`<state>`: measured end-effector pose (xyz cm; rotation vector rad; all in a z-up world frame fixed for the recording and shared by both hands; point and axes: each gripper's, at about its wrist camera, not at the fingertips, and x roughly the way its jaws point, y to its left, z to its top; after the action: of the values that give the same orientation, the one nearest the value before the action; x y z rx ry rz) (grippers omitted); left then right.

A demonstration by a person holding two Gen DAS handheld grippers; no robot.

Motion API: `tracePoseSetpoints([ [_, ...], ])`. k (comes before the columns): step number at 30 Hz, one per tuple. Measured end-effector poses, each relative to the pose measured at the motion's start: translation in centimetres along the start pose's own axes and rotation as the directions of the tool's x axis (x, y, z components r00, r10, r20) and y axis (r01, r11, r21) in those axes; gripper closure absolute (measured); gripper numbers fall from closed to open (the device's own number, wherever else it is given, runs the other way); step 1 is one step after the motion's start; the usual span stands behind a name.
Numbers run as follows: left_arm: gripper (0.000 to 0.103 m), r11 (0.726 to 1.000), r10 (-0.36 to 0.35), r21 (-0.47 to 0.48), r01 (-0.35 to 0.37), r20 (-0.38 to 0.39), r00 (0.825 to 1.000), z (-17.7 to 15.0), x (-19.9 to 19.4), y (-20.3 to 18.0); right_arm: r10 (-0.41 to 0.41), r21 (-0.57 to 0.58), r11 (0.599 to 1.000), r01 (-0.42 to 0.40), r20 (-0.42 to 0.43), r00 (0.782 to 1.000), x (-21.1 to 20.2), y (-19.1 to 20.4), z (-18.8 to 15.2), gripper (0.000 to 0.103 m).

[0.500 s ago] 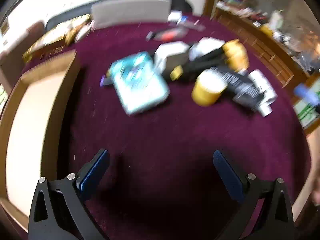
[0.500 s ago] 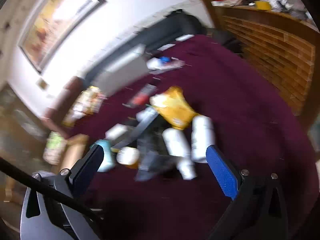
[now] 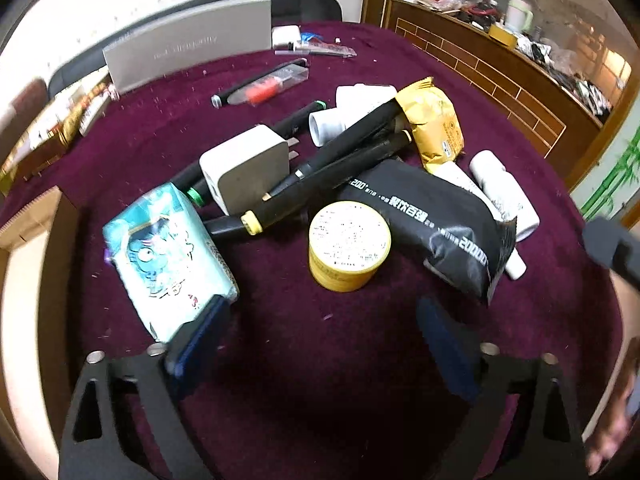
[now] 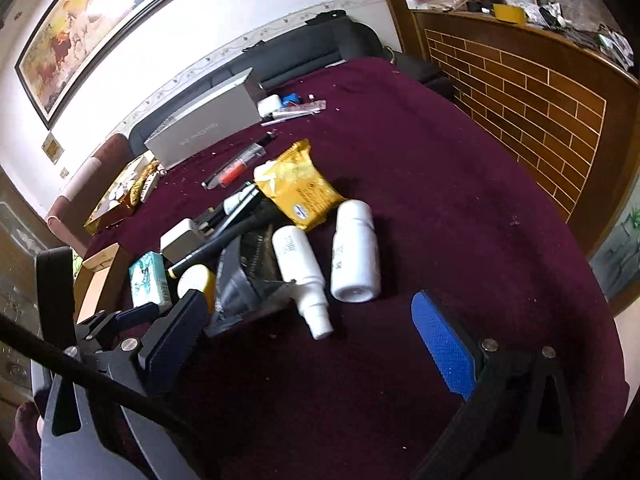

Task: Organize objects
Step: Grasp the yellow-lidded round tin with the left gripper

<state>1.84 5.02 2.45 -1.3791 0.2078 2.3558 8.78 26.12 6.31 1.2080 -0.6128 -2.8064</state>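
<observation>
A pile lies on the maroon cloth: a blue tissue pack, a yellow round tin, a black pouch, a white charger, black pens, a yellow packet and white bottles. My left gripper hangs open just in front of the tin, its left finger at the tissue pack's near end. My right gripper is open with nothing gripped; the white spray bottle points its nozzle into the gap, beside a stubby white bottle and the black pouch.
An open cardboard box stands at the left. A long grey box, a red pen and small items lie at the back. A brick-patterned wooden counter borders the right. A gold box sits far left.
Both grippers have come closer to the pile, which now looks larger and lower in each view. The jaws of both stay wide apart. No object has shifted.
</observation>
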Motion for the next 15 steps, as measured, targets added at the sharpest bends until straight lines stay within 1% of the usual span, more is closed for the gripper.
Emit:
tracePoseSetpoints([
  [2, 0.033, 1.000, -0.020, -0.013, 0.020, 0.004, 1.000, 0.1, 0.0, -0.2, 0.006, 0.011, 1.000, -0.006, -0.007, 1.000, 0.3, -0.3, -0.2, 0.000],
  [4, 0.033, 1.000, -0.020, -0.005, 0.020, 0.015, 1.000, 0.3, 0.1, -0.6, 0.010, 0.010, 1.000, -0.010, -0.014, 1.000, 0.5, -0.4, -0.2, 0.000],
  [9, 0.033, 0.999, 0.008, 0.037, -0.010, 0.044, 0.999, 1.4, 1.2, -1.2, 0.012, -0.008, 1.000, -0.012, -0.020, 1.000, 0.8, 0.4, -0.5, 0.000],
  [11, 0.033, 1.000, 0.005, 0.028, -0.007, 0.047, 0.999, 1.8, 1.5, -1.1, 0.012, -0.009, 1.000, -0.012, -0.022, 1.000, 0.8, 0.4, -0.5, 0.000],
  [14, 0.033, 1.000, -0.007, -0.010, 0.007, 0.044, 0.999, 2.1, 2.2, -0.9, 0.009, -0.004, 1.000, -0.009, -0.027, 1.000, 0.7, 0.4, -0.4, 0.000],
  [15, 0.034, 1.000, 0.003, -0.014, -0.002, 0.050, 0.999, 2.0, 2.3, -1.0, 0.006, -0.004, 1.000, -0.006, -0.028, 1.000, 0.7, 0.4, -0.3, 0.000],
])
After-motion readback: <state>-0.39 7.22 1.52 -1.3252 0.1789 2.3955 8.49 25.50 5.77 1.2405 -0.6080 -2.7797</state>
